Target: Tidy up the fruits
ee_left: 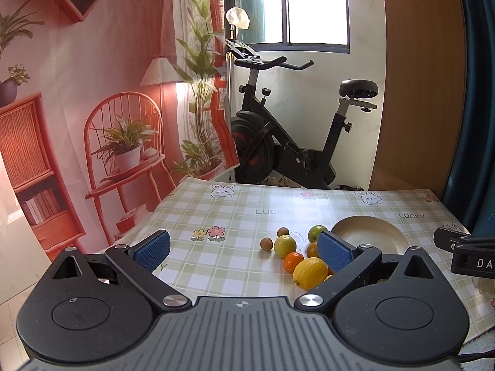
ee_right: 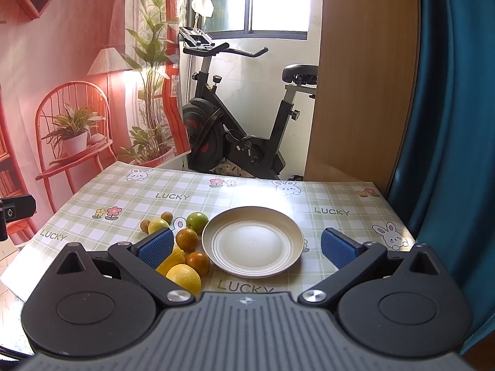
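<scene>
Several fruits lie in a cluster on the checked tablecloth, just left of a round cream plate (ee_right: 252,241) that holds nothing. The cluster has yellow lemons (ee_right: 183,276), oranges (ee_right: 186,238), a green fruit (ee_right: 197,220), a yellow-green fruit (ee_right: 157,225) and small brown fruits (ee_right: 166,216). In the left wrist view I see a lemon (ee_left: 310,272), an orange (ee_left: 293,261), the yellow-green fruit (ee_left: 285,246) and the plate (ee_left: 369,236). My left gripper (ee_left: 244,252) is open and empty, above the table left of the fruits. My right gripper (ee_right: 247,249) is open and empty, above the plate.
The tablecloth (ee_right: 191,198) covers the table up to its far edge. An exercise bike (ee_right: 241,130) stands behind the table. A wooden panel (ee_right: 365,77) and a teal curtain (ee_right: 448,123) are on the right. The other gripper shows at the right edge (ee_left: 467,253).
</scene>
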Demonstrator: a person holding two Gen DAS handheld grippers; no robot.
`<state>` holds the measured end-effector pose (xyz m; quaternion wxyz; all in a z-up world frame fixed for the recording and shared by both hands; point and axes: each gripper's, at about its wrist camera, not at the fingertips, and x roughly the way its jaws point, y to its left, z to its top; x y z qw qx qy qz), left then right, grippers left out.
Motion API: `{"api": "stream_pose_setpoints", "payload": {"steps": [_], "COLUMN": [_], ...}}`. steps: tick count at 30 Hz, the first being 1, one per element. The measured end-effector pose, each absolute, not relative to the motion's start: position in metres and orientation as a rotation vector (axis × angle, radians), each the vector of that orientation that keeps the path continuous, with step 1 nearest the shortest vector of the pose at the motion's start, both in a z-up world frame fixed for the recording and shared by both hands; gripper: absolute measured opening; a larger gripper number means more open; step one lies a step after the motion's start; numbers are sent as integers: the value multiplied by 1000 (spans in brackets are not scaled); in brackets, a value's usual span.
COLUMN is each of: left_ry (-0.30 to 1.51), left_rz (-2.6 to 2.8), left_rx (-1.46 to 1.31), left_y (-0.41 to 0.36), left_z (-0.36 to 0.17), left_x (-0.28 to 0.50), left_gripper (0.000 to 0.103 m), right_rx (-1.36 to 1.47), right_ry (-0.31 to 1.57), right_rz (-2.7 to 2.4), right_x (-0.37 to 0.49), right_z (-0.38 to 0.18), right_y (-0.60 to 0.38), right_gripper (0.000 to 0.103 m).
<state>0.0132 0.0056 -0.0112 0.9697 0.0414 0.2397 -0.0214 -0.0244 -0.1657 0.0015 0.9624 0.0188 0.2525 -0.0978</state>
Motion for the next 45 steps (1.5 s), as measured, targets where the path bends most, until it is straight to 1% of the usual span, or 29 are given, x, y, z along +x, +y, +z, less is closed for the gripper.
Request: {"api": "stream_pose_setpoints", "payload": {"steps": [4, 5, 10, 12, 15, 18, 25, 28, 31, 33, 36, 40, 45], "left_ry": [499, 495, 447, 440, 441, 464, 461, 489, 537, 556, 563, 592, 658], "left_rz": [-81, -84, -53, -52, -63, -58, -97, -126, -158, -185, -198, -236, -300], "left_rx": [41, 34, 59, 62, 65, 70, 29, 48, 45, 50, 68, 67, 81], "left_y": [10, 11, 10, 11, 12, 10, 7, 2, -1, -3, -6, -5, -14], "left_z": [-11, -10, -10, -11, -13, -20, -39, -50, -62, -69, -79, -87, -107], "left_x": [19, 20, 33, 40, 49, 62, 81, 91, 98, 101, 107, 120, 130], "left_gripper": [101, 100, 99, 99, 95, 94, 92, 91, 88, 87, 87, 79, 73], "right_rx": [28, 29, 65, 86, 103, 99, 40, -41, -108, -91, -69, -12, 12], "right_ry": [469, 463, 427, 399, 345, 346, 426, 454, 513, 546, 592, 641, 697], "right_rz": [-177, -173, -144, -122, -102, -86, -1, 21, 11, 21, 27, 78, 93], "right_x": [-21, -20, -7, -1, 5, 15, 35, 42, 54, 60, 67, 73, 79], "right_z": [6, 7, 8, 6, -2, -13, -35, -50, -70, -80, -93, -103, -118], "right_y": [-167, -168, -177, -180, -184, -184, -169, -157, -147, -148, -151, -159, -164], "right_gripper": [103, 103, 103, 103, 103, 103, 103, 96, 95, 92, 91, 91, 90]}}
